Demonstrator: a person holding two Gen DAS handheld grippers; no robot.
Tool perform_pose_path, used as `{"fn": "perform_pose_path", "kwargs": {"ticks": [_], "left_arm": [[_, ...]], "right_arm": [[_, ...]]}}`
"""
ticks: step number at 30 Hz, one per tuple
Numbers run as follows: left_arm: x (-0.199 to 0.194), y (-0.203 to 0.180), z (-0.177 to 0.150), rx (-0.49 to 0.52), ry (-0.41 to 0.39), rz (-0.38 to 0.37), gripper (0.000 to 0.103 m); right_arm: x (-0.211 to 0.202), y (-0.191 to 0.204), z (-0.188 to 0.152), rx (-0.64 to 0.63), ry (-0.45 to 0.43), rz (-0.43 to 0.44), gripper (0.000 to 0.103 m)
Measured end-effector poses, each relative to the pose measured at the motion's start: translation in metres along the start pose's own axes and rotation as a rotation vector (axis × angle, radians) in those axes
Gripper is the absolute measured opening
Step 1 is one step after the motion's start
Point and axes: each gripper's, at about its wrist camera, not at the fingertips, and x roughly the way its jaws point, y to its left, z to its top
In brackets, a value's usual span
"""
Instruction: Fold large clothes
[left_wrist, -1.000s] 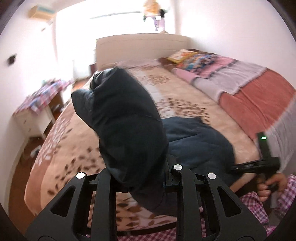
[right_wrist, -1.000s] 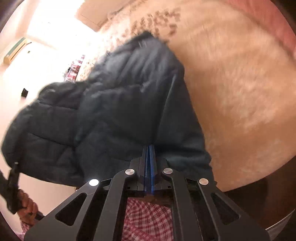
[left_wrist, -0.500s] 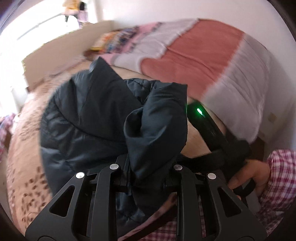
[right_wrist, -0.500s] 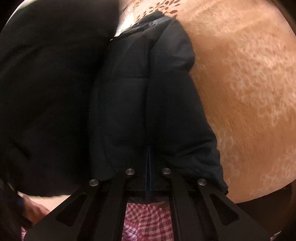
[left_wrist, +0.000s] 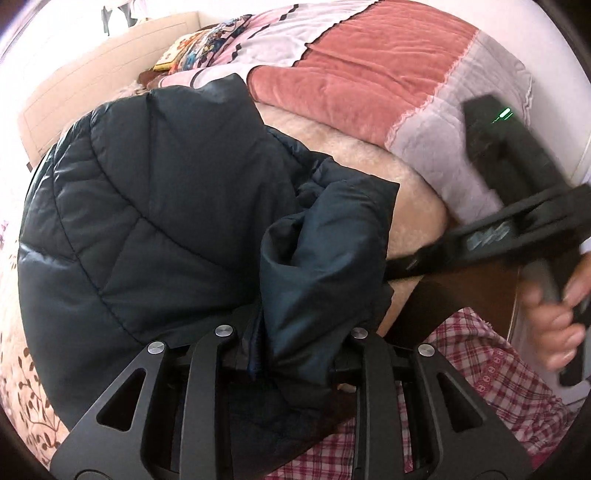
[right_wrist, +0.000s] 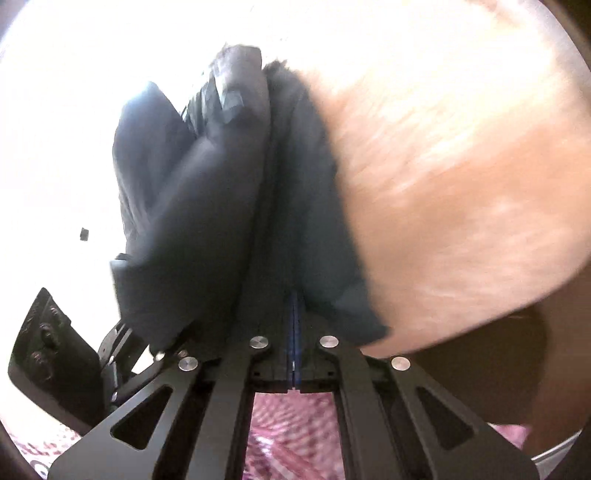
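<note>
Left gripper (left_wrist: 291, 332) clamped on a bunched fold of the dark puffer jacket (left_wrist: 155, 206), jaws just eased a touch. Right gripper (right_wrist: 294, 314) pinched tight on its edge. Jacket draped over the beige blanket (left_wrist: 413, 192); pink quilt (left_wrist: 369, 66) behind.

Daylight glare whitens the right wrist view; fisheye edges curve, motion blur.
</note>
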Motion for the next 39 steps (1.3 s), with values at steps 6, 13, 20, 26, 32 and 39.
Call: {"fn": "perform_pose_path", "kwargs": {"ticks": [6,13,20,26,32,39], "left_arm": [[-0.011,0.001,0.003,-0.049,-0.006,-0.052,0.044],[-0.030,0.005,0.003,-0.079,-0.005,-0.171,0.060],[-0.085,0.034,-0.008,-0.118,-0.064,-0.287,0.060],[-0.110,0.090,0.009,-0.262,-0.156,-0.164,0.060],[-0.064,0.114,0.068,-0.395,-0.132,-0.084,0.060],[0.003,0.127,0.100,-0.492,0.006,-0.070,0.053]], "right_arm": [[-0.068,0.024,-0.001,-0.053,-0.170,-0.064,0.004],[-0.088,0.115,0.000,-0.252,-0.183,0.010,0.004],[-0.032,0.155,0.013,-0.335,-0.069,0.005,0.004],[0.002,0.131,-0.009,-0.351,0.021,-0.141,0.004],[0.013,0.088,-0.019,-0.233,0.042,-0.158,0.000],[0.030,0.068,-0.026,-0.206,0.057,-0.221,0.000]]}}
